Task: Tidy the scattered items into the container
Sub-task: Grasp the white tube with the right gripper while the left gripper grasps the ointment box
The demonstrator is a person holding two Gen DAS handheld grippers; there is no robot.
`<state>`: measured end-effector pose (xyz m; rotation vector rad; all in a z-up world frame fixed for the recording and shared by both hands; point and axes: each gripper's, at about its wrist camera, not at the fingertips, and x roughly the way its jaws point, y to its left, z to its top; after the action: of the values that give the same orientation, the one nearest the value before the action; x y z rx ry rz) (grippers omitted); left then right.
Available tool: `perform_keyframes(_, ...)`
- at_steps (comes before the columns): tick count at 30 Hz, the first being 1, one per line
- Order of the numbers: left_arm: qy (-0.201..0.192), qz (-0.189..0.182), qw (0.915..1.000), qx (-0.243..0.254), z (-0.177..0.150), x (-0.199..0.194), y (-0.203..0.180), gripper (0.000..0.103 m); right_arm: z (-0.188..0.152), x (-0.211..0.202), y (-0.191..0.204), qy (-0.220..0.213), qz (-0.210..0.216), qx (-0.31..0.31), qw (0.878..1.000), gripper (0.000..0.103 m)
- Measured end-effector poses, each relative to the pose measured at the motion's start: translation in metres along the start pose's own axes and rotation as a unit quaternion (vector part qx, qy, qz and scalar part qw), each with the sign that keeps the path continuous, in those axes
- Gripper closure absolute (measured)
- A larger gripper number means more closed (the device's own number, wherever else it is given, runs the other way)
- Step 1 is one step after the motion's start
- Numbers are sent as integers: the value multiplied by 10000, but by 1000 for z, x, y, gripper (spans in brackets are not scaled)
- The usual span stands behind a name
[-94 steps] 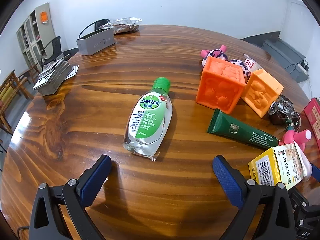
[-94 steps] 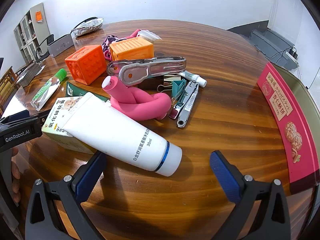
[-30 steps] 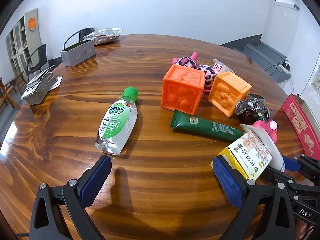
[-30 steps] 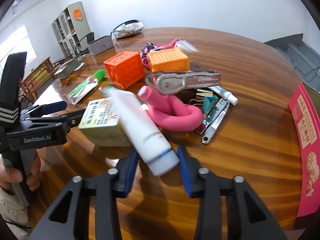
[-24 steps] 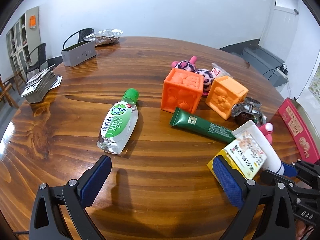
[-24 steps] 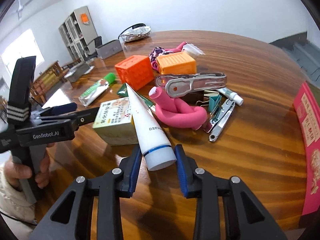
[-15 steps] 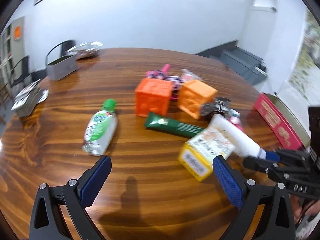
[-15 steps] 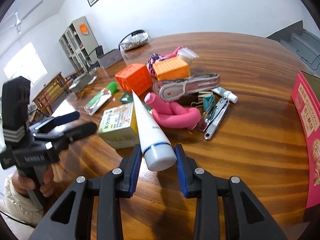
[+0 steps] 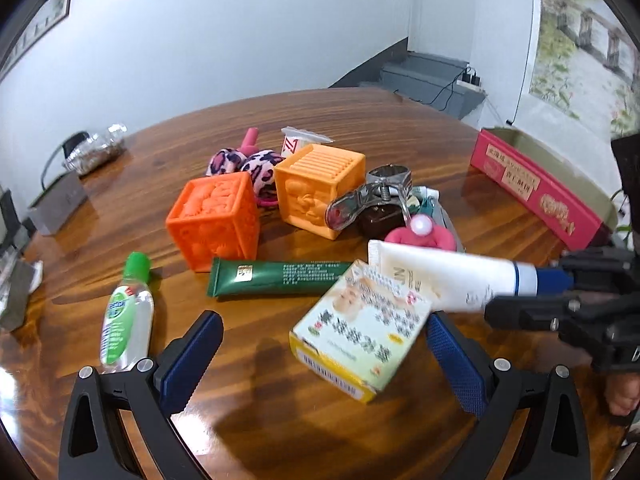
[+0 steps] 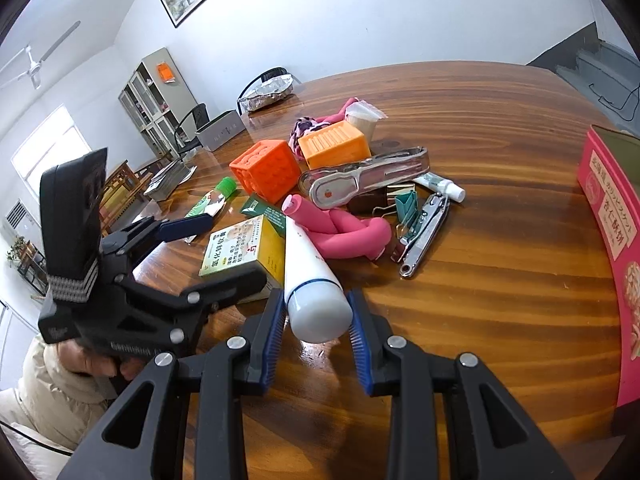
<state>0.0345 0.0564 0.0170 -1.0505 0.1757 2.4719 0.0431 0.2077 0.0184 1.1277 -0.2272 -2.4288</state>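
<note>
My right gripper is shut on the cap end of a white tube, which is tilted up off the wooden table. From the left wrist view the same tube slants over a yellow-green medicine box, with the right gripper holding it at the right. My left gripper is open, the box lying between its fingers and apart from both pads. The pink container stands at the far right, and in the right wrist view its wall is at the right edge.
Behind the box lie a green tube, two orange cubes, a sanitizer bottle, a pink foam roller, a metal clip, nail clippers and binder clips. A person's hand holds the left gripper.
The right gripper closed on the white tube and raised its cap end off the table. The left gripper swung right, from the sanitizer bottle to the medicine box.
</note>
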Motion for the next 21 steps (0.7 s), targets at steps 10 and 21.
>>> perform_keyframes(10,419,-467,9979,-165,-2,15,2,48,-1,11,1,190,-111,-20,9998,69)
perform_keyframes(21,-49,-110,9979,-637,-15,-10,5,57,1,26,3,340,-378,-105,9987,65)
